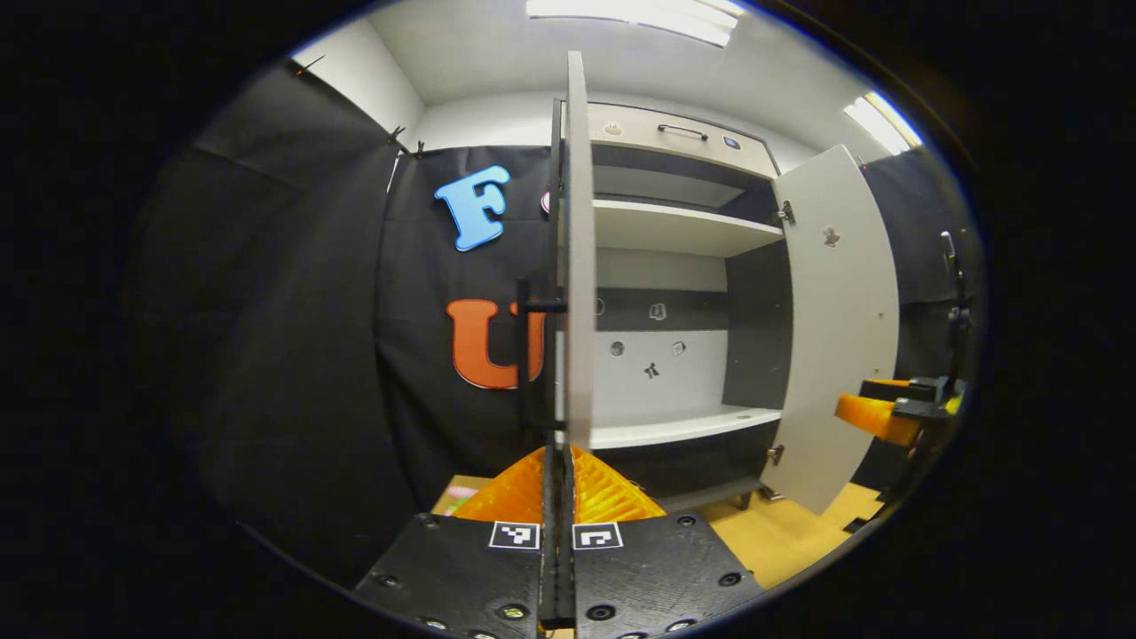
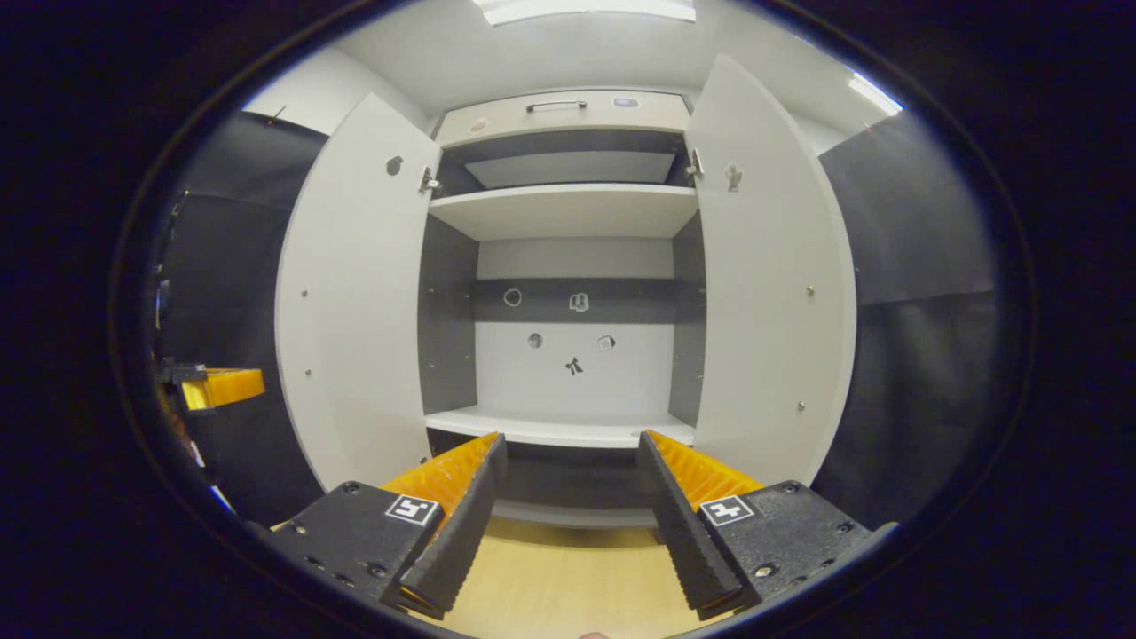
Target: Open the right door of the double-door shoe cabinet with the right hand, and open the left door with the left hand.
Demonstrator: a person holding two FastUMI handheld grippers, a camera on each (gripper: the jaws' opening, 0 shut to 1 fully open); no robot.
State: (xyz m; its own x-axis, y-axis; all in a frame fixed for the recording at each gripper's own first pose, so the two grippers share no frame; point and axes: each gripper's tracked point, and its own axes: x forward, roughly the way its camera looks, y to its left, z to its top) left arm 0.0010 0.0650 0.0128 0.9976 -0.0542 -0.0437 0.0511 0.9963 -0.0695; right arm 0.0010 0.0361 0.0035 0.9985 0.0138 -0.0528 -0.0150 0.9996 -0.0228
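The left tongs are pressed together on the black bar handle of the left door of the shoe cabinet. In the left gripper view that door stands edge-on, swung fully out from the cabinet, its handle on the outer face to the left of the panel.

The right door is also swung wide open to the right of the cabinet's opening. Just beyond its lower outer edge, in the left gripper view, the right tongs show small and apart from the door.

In the right gripper view the right tongs are spread wide and pinch nothing, pointing straight into the open cabinet between the two doors, above the light wooden floor. Inside the cabinet an upper shelf and a lower shelf are bare, and small stickers dot the back wall between them. A drawer front with a dark handle sits above the opening. The left tongs show at the far left, beside the left door's outer face.
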